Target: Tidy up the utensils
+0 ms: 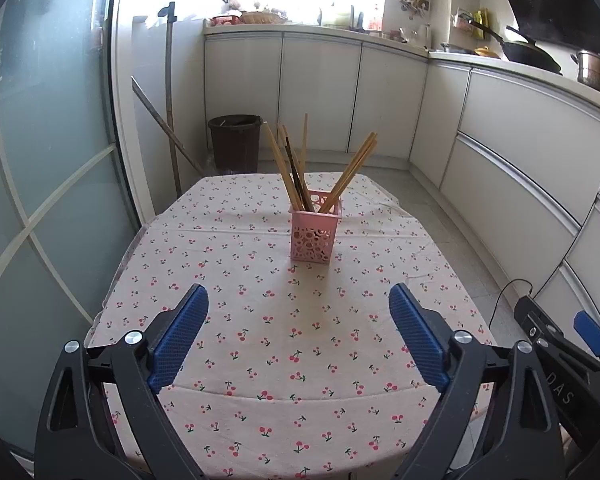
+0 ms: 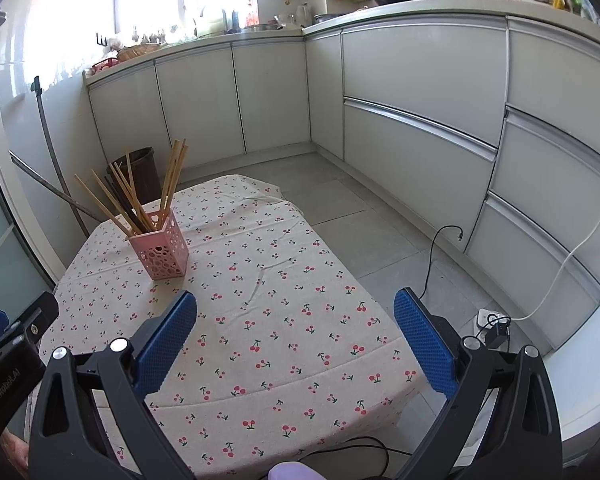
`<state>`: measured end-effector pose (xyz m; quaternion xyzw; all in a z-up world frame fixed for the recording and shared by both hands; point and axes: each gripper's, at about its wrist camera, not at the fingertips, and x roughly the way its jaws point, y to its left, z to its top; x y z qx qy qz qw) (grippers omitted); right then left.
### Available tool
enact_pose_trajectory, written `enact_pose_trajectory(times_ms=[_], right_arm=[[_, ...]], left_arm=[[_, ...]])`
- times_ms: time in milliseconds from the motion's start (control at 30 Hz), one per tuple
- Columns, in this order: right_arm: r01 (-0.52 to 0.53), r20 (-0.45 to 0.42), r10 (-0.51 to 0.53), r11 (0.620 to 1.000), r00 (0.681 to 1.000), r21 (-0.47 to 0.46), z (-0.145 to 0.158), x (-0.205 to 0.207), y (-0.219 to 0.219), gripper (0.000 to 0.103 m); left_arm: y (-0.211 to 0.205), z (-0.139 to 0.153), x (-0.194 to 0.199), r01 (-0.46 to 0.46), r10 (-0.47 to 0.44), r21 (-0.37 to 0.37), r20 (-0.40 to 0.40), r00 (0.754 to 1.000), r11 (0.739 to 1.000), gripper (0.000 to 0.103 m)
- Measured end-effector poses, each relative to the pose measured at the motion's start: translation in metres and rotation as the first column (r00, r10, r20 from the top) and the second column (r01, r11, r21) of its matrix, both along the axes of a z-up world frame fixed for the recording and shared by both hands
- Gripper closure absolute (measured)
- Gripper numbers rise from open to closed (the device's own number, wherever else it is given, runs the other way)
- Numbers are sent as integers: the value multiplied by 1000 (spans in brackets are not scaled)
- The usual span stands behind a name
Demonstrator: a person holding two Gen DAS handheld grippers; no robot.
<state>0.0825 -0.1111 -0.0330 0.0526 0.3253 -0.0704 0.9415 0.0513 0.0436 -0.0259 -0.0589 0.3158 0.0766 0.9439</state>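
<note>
1. On the left, the left gripper (image 1: 299,302) hangs above the near part of the table (image 1: 172,248). Its 2 blue pads are spread wide, and there is nothing between them.

2. In the middle, a pink holder (image 1: 314,230) stands upright on the cherry cloth, well in front of both grippers. The chopsticks (image 1: 296,168) are inside it. Most lean to the left side, and a few lean to the right. 1 or 2 look dark; the rest are pale wood.

3. On the right, the right gripper (image 2: 295,306) is over the near right part of the table. Its pads are spread wide too, and it holds nothing. From its view, the pink holder sits up and to the left.

4. No loose chopsticks lie on the cloth, so I think the job is near its start or its end. I cannot tell which.

5. To do the next bit well, I would move 1 gripper slowly to the holder. Keep it open until a pad is on each side of 1 stick.

6. Grab a stick high up, away from the others. Pull straight up, so the light holder does not tip.
</note>
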Motion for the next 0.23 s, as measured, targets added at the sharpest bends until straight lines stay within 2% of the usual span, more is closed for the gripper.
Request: enact_pose_trajectory(times_ms=[67,233], right_arm=[[2,1,-2,1000,1000,0,0,0,0,7],[7,-1,-7,1000,1000,6,0,0,-2,7]], left_arm=[[2,0,0,-14,14,-15,-9,1000,1000,7],[3,2,-1,-20,20,-13,-3,1000,1000,7]])
